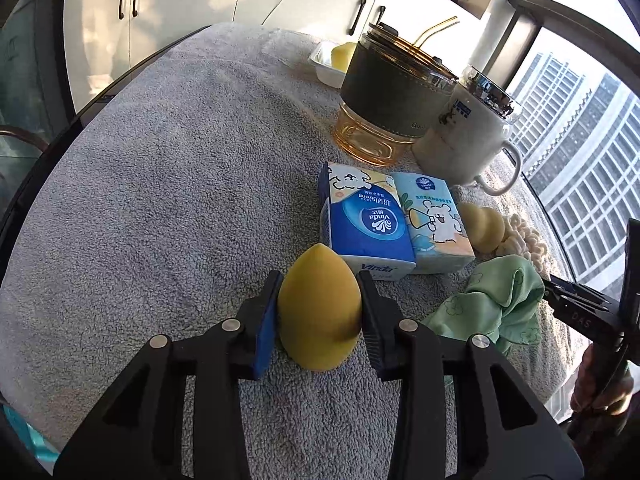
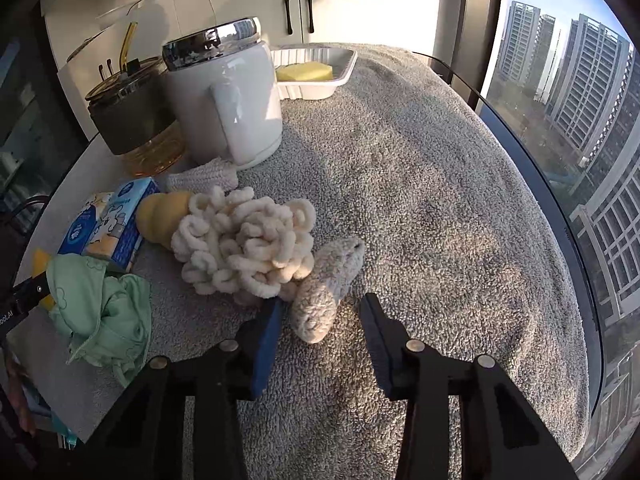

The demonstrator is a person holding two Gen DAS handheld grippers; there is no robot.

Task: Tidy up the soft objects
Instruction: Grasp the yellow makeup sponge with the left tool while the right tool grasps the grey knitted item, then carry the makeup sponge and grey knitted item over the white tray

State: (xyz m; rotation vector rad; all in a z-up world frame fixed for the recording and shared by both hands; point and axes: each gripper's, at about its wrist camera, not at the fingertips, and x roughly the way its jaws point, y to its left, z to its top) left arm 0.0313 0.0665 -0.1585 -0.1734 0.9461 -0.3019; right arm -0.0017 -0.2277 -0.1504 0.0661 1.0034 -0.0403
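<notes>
Where the nubbly grey towel (image 2: 420,200) covers the table, my left gripper (image 1: 320,320) squeezes a smooth yellow egg-shaped sponge (image 1: 320,316). Only my right view shows the rolled terry cloth (image 2: 324,292) between my right gripper's (image 2: 320,336) narrowed fingers, apparently touching just one pad.

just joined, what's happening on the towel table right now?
A person with two handheld grippers is sorting soft items on a grey towel. The left gripper is shut on a yellow egg-shaped sponge. The right gripper is open, with a rolled beige cloth between its fingers, not yet pinched. A white tray at the far end already holds a yellow sponge block. A green cloth and a cream loopy scrunchie lie loose.
</notes>
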